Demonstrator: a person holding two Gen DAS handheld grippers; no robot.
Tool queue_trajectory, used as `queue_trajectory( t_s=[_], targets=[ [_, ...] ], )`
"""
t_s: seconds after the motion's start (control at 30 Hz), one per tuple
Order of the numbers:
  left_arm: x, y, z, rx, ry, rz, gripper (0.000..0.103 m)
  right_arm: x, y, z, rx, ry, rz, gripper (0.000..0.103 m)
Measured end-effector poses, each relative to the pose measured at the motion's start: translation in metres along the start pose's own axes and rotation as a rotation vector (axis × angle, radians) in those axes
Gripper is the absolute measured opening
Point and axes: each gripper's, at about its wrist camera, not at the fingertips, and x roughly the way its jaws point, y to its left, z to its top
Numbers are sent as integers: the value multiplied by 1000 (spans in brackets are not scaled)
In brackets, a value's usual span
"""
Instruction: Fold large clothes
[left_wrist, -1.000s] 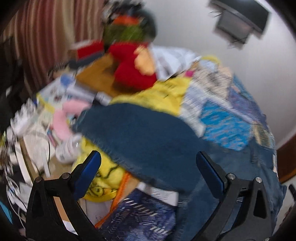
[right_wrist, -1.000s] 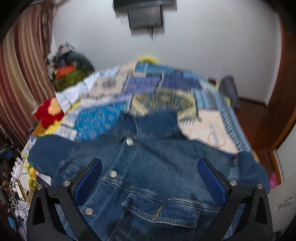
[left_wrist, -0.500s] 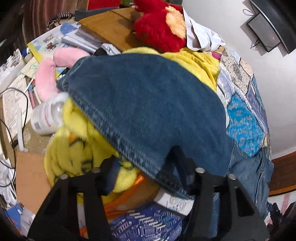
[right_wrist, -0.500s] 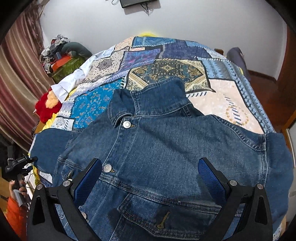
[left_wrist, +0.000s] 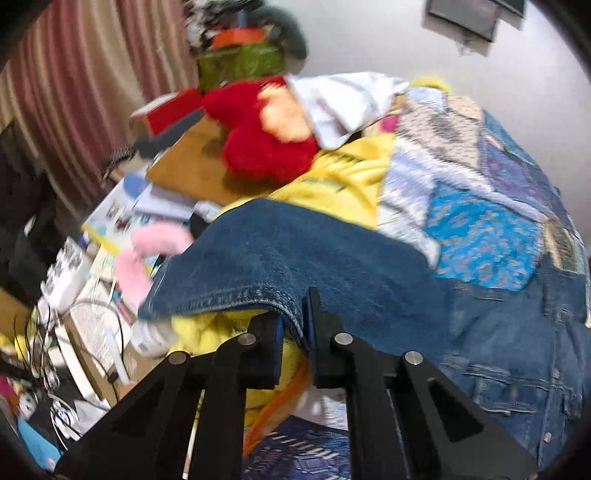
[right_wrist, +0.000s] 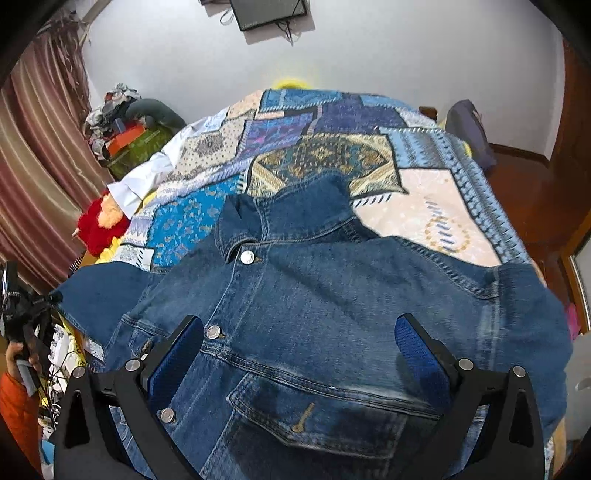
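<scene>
Both grippers, left (left_wrist: 294, 334) and right (right_wrist: 301, 354), have black angular frames with silver screws; fingers (right_wrist: 175, 360) carry blue textured pads. An orange sleeve (right_wrist: 16, 410) shows.

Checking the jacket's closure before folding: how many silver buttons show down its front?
3: one at the collar, one mid-chest, one lower by the right tongs' left finger. More may be hidden below.

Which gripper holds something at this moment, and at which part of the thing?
The left gripper is shut on the hem edge of the denim jacket's sleeve. The right gripper is open, holding nothing.
</scene>
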Motion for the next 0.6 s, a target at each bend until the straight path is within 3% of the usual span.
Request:
queue_trajectory(
  t_s=[0.1,0.2,0.27,0.37,0.5,0.6],
  targets=[
    [-7,-18,0,26,16,-45,10,-13,-7,-1,11,-24,0,103],
    [0,-28,-12,24,60,-11,16,-20,-15,-3,31,-35,3,103],
    [3,-28,-23,-4,80,-29,38,-24,-21,-6,48,-34,7,103],
    [9,-23,-45,-75,119,-116,57,-26,-27,-10,65,-25,9,103],
    [24,-31,-65,-106,206,-237,59,-26,-29,-12,69,-15,3,103],
    [40,-32,-66,-136,237,-250,59,-27,-27,-11,71,-19,8,103]
  ],
)
